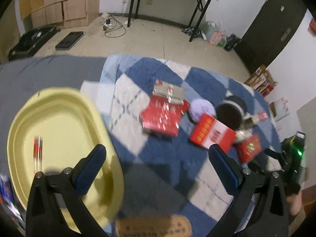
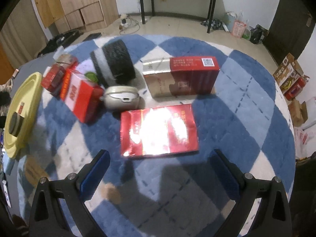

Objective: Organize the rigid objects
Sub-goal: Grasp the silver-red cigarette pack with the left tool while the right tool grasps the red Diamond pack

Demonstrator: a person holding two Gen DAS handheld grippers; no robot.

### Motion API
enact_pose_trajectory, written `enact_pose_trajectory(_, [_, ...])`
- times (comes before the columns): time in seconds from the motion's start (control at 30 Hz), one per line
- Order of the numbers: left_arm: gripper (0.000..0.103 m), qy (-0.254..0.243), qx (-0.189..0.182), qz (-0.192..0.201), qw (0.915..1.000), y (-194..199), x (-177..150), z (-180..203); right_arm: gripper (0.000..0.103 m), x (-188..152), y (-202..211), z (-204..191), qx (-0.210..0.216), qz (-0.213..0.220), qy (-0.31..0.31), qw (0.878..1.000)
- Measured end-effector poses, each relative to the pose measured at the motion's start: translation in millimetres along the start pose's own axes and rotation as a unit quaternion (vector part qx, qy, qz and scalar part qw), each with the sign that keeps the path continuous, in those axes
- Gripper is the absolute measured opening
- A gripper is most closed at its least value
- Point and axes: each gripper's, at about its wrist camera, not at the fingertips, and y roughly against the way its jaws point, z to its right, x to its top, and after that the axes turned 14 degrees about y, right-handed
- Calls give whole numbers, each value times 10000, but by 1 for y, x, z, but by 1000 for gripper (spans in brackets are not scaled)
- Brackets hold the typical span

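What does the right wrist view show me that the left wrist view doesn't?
Only the right wrist view: the grey rounded case with its port facing the camera, the QR code on the upright red box, and a dark round object in the yellow tray. Only the left wrist view: the right hand-held gripper with its green light, by a small red packet. Both: the tray, the blue-and-white checked rug, the glossy red box, the red-and-white box and the black wheel.
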Motion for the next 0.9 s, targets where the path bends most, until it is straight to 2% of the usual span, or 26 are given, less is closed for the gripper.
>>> enact_pose_trajectory(0.07, [103, -103, 190, -135, 9997, -20, 13, 6, 103, 2, -16, 1, 89, -161, -69, 9998])
enact_pose_trajectory(0.13, [103, -218, 225, -199, 9993, -34, 22, 11, 103, 5, -27, 1, 139, -227, -98, 9996])
enact_pose_trajectory(0.27, [103, -419, 364, -330, 9979, -63, 34, 19, 103, 13, -43, 1, 46, -267, 4, 9996])
enact_pose_trajectory(0.33, [103, -464, 290, -409, 9977, -72, 35, 21, 103, 14, -51, 0, 76, -306, -18, 9995])
enact_pose_trajectory(0.43, [103, -637, 450, -351, 9963, -85, 35, 25, 103, 15, -64, 2, 5, -300, -74, 9995])
enact_pose_trajectory(0.5, [102, -668, 421, -411, 9960, -93, 36, 26, 103, 16, -67, 2, -52, -284, -80, 9996])
enact_pose_trajectory(0.53, [99, -682, 426, -402, 9960, -95, 36, 27, 103, 18, -69, 1, -75, -289, -81, 9995])
enact_pose_trajectory(0.57, [88, -701, 402, -362, 9961, -95, 36, 28, 103, 19, -70, 1, -82, -289, -88, 9995])
enact_pose_trajectory(0.67, [71, -633, 262, -356, 9970, -93, 34, 30, 97, 18, -70, 4, -42, -261, -160, 9995])
enact_pose_trajectory(0.7, [69, -613, 263, -311, 9973, -92, 34, 32, 91, 18, -69, 7, -54, -237, -215, 9995])
enact_pose_trajectory(0.77, [64, -654, 316, -257, 9970, -89, 32, 35, 91, 17, -66, 11, -31, -207, -308, 9993])
enact_pose_trajectory(0.9, [63, -664, 218, -148, 9974, -70, 28, 39, 91, 13, -63, 14, 48, -212, -382, 9990])
